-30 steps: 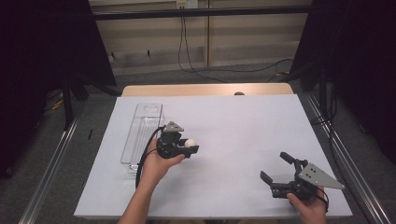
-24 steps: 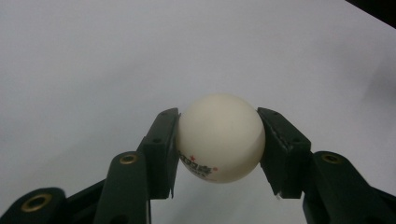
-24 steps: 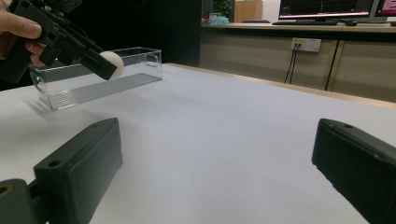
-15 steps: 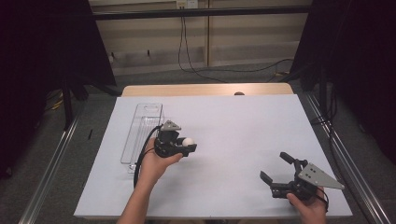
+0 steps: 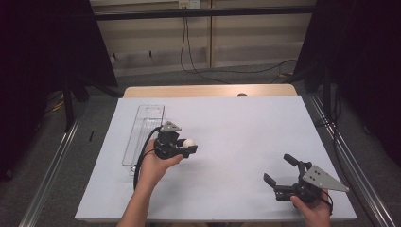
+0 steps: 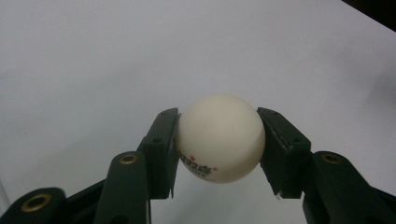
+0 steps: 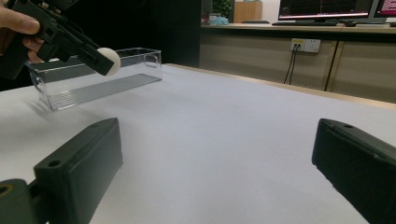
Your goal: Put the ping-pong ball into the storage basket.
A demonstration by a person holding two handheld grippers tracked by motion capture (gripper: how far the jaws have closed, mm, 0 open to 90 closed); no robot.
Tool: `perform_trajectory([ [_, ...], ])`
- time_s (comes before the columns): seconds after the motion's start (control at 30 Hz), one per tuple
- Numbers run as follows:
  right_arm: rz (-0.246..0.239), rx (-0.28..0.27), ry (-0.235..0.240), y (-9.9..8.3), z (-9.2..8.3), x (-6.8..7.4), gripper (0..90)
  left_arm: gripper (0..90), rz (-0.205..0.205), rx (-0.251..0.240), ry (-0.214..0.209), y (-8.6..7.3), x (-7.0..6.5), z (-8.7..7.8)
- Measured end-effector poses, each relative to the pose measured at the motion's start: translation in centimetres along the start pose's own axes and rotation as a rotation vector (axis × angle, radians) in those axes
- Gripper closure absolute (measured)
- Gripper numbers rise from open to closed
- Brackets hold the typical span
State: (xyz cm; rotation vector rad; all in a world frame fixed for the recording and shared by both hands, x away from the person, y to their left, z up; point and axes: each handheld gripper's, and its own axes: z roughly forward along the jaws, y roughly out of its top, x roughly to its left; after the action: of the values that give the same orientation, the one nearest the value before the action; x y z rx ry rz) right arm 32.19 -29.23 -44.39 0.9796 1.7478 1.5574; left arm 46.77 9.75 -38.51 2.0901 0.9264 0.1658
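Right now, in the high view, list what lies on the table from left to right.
Clear plastic tray → left gripper holding the white ball → right gripper, open.

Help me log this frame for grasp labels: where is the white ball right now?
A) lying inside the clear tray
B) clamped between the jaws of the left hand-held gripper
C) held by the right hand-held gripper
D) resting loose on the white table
B. The left hand-held gripper has one jaw pressed on each side of the white ball, while the right hand-held gripper is open with nothing between its jaws.
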Motion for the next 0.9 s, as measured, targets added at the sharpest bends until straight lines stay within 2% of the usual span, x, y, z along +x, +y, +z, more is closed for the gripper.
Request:
perform_trajectory([
  [0.23,0.0,-0.001,0.001,0.0,0.0,0.0,1.2,51.2,-0.001,-0.003,0.0,0.0,0.1,-0.1],
  [0.3,0.0,0.002,0.001,0.0,0.0,0.0,1.2,51.2,0.014,0.008,-0.002,0.0,0.3,-0.3],
  [0.33,0.001,0.001,0.002,0.0,0.0,0.0,1.2,51.2,-0.007,-0.008,-0.001,0.0,0.2,-0.2],
  [0.37,-0.002,0.0,0.003,0.0,0.0,0.0,1.2,51.2,0.007,0.0,0.003,0.0,0.3,-0.3],
  [0.47,-0.003,0.001,0.002,0.0,0.0,0.0,1.2,51.2,0.0,-0.009,0.008,0.0,0.3,-0.4],
  [0.57,-0.002,0.001,0.001,0.0,0.0,0.0,1.2,51.1,0.002,0.004,0.009,0.0,0.5,-0.6],
  [0.67,-0.002,0.001,0.0,0.0,0.0,0.0,1.2,51.2,-0.015,-0.006,0.006,0.0,0.6,-0.7],
  [0.77,-0.002,0.001,0.002,0.0,0.0,0.0,1.2,51.2,-0.006,-0.006,0.009,0.0,0.8,-0.9],
  [0.8,-0.002,0.001,0.002,0.0,0.0,0.0,1.2,51.2,-0.017,-0.017,0.012,0.0,0.8,-0.9],
  [0.87,-0.002,0.001,0.002,0.0,0.0,0.0,1.2,51.1,-0.016,-0.012,0.005,0.0,1.0,-1.1],
  [0.9,-0.002,0.001,0.001,0.0,0.0,0.0,1.2,51.2,-0.016,-0.005,0.015,0.0,1.0,-1.2],
])
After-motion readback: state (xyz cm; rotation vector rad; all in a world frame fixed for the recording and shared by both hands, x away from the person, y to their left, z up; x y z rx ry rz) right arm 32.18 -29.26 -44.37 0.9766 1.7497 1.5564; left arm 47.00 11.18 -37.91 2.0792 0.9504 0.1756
